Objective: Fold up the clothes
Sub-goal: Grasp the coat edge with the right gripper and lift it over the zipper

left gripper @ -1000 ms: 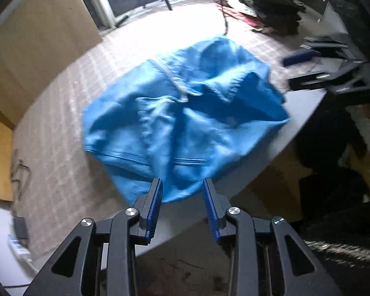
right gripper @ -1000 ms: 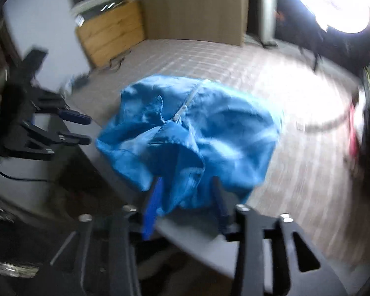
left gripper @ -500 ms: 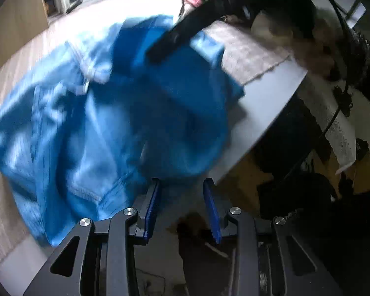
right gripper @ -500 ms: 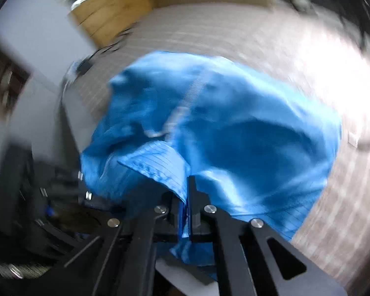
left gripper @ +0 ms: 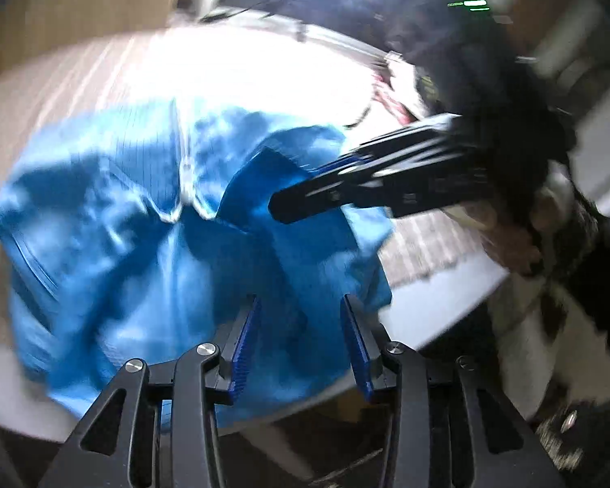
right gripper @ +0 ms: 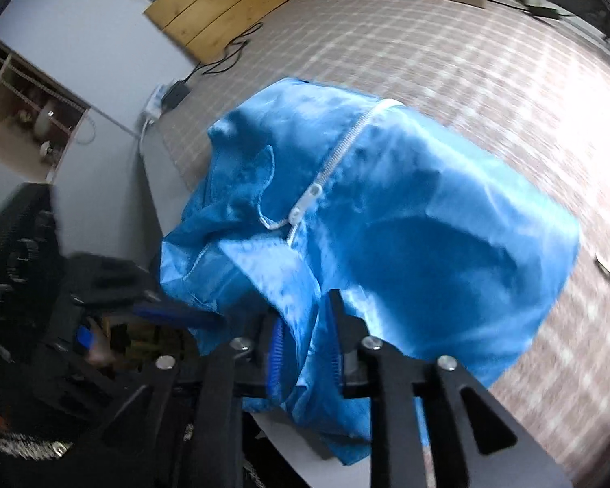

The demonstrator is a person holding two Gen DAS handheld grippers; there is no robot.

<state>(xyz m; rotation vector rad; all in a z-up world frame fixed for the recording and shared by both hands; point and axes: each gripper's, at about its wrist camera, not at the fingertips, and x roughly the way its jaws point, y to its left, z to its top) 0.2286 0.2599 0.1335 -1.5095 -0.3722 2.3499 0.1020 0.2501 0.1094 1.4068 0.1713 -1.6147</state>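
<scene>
A crumpled, shiny blue zip-front garment (left gripper: 150, 244) lies heaped on a checked beige cloth (right gripper: 488, 81) at the near edge of a grey table (left gripper: 435, 305). The left gripper (left gripper: 301, 341) hovers over its near hem with jaws wide, gripping nothing. The right gripper (right gripper: 305, 349) has jaws narrowly apart with a fold of the blue fabric between them.

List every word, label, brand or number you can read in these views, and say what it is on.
None can be read.
Blue jacket: no print or label visible, only a white zipper.
Green lit marks on dark equipment in the left wrist view: too blurred to read.
</scene>
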